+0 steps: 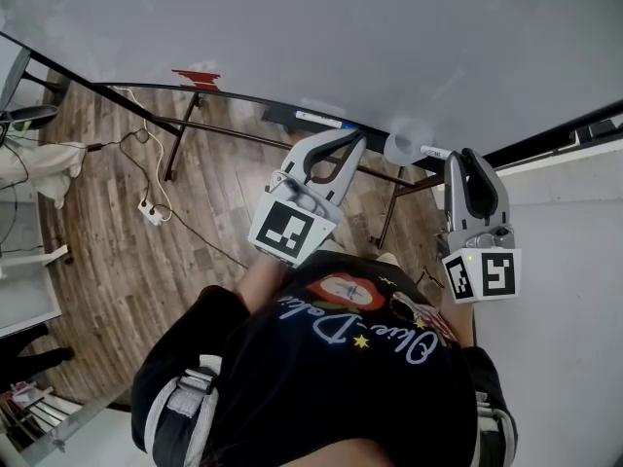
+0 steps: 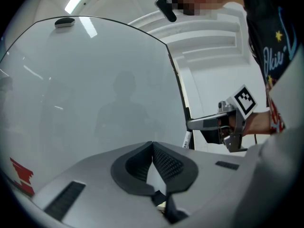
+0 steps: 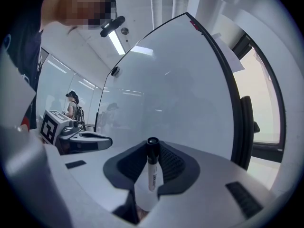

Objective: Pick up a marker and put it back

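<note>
Right tool point(image 3: 152, 148) gripping marker point(image 3: 152, 167) between its jaws, pointed at whiteboard point(image 3: 180, 89)

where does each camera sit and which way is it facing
Head view: on the person's head, steeply down onto whiteboard, left gripper, right gripper; dark shirt shows.
Left gripper view: rides the left gripper, along its shut fingers at the whiteboard; shirt at right.
Right gripper view: rides the right gripper, fingers gripping a marker, facing the whiteboard.
Shared: each gripper view shows the other gripper.
</note>
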Available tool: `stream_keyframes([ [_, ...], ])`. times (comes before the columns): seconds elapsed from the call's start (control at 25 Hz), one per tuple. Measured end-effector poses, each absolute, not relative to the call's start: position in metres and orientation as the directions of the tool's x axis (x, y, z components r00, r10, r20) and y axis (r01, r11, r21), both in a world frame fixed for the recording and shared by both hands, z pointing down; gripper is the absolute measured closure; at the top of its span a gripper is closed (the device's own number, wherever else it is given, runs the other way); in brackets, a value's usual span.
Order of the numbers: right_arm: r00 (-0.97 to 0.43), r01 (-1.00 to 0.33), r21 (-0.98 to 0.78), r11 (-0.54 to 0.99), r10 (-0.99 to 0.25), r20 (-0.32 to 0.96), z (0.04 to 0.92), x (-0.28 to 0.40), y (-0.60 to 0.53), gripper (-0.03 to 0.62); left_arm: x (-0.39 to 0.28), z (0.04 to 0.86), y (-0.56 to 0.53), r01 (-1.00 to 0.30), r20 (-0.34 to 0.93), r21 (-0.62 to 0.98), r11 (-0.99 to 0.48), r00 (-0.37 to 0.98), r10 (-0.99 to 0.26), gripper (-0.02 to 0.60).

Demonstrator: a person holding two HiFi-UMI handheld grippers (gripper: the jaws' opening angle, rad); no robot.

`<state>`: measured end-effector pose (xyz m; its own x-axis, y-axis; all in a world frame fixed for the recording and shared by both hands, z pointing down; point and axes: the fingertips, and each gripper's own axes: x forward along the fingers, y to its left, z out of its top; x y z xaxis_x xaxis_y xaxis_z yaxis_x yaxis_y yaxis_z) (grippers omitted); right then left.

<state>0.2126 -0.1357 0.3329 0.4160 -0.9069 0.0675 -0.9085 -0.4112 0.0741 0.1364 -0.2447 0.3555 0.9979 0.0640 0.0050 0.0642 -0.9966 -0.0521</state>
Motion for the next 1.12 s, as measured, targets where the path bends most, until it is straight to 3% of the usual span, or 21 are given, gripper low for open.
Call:
stream_keyframes([
  [1.12, 0.388, -0.922, 0.085, -0.379, -0.907, 0.161, 0.382, 0.228, -0.178, 0.523, 0.116, 0.359, -0.264, 0.006, 0.034, -0.070, -0.998, 0.999, 0.004, 0.577],
])
